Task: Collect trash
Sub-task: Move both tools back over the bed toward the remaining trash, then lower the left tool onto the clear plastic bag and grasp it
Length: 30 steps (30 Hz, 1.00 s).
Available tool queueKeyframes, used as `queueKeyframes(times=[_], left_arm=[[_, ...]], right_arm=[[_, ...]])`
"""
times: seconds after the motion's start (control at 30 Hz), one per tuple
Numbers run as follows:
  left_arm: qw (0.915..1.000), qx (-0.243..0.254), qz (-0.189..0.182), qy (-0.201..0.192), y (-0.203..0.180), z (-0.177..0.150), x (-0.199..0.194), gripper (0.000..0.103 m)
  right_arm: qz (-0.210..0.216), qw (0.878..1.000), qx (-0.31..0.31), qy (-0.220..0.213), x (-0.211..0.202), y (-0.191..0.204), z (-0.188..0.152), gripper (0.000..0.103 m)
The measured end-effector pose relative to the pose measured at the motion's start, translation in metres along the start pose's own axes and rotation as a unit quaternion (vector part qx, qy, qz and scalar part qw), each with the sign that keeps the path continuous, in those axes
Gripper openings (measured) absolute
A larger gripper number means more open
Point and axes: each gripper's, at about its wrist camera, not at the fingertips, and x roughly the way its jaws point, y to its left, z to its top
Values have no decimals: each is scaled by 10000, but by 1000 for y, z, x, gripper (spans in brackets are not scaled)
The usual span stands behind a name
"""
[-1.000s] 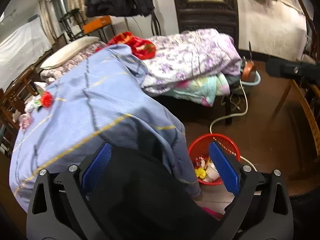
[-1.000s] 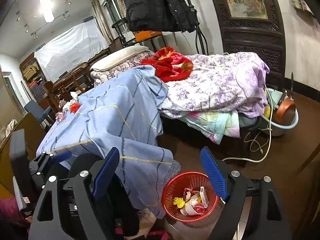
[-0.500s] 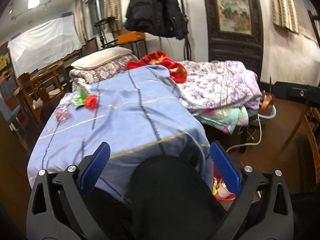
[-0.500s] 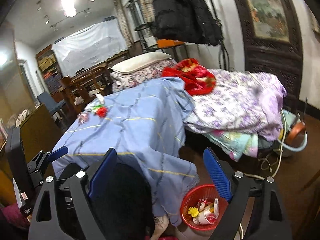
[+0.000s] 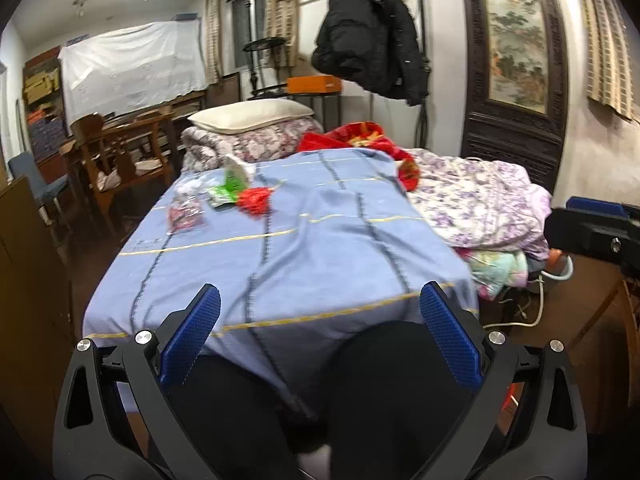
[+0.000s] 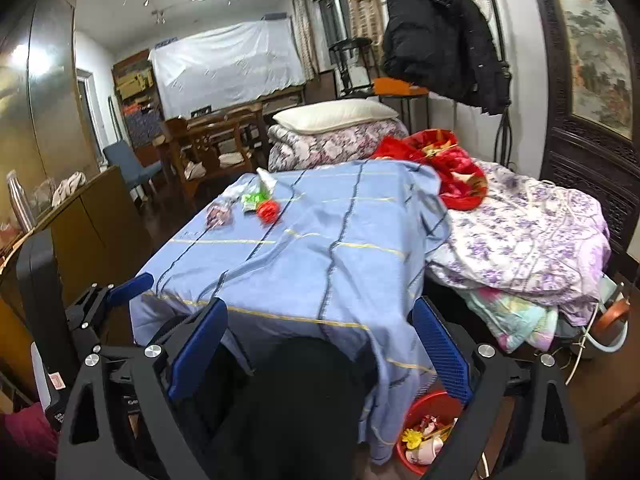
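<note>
Both grippers are seen pointed across a desk [image 5: 280, 264] draped in a blue checked cloth. The left gripper [image 5: 320, 344] is held wide apart with nothing between its blue pads. The jaws of the right gripper [image 6: 320, 344] are opening, and nothing is carried there either; only the person's dark-clothed knees show between the fingers.

The remaining trash lies clustered at the far left of the desk, in the upper left of both views: a red crumpled wrapper [image 5: 254, 200], a green-and-white packet [image 5: 226, 192] just beside it, a white paper cup [image 5: 238, 166] tipped on its side behind, and a clear reddish bag [image 5: 184, 214] nearer the left edge. The red basket [image 6: 430, 432], already partly filled, stands on the floor at the lower right of the right wrist view, partly hidden under the hanging cloth.

The step in hand is judged to be the reach toward that cluster. It would be done well if one piece is singled out, the jaws are kept wide until they straddle it, and the pads are closed on the wrapper alone so that the loose cloth is not pinched and dragged.
</note>
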Motion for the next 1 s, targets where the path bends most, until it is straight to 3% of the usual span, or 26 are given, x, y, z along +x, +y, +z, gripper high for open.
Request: queueKeyframes(times=[0.27,0.53,0.77,1.0], left_arm=[[9962,-743,278,357,73,-6,33,96],[9826,-1503,695,837,153,-10,75,96],[9802,-1434,969,962,188,5,107,96],[9826,-1246,937,1010,204,37,150,96]], right_arm=[[137,9986,116,499,50,21,5,92],[48,9968,221,766,96,26,13,92],[-48,9960,337,832,142,24,16,92],[-94,9958,415,814,187,26,23,92]])
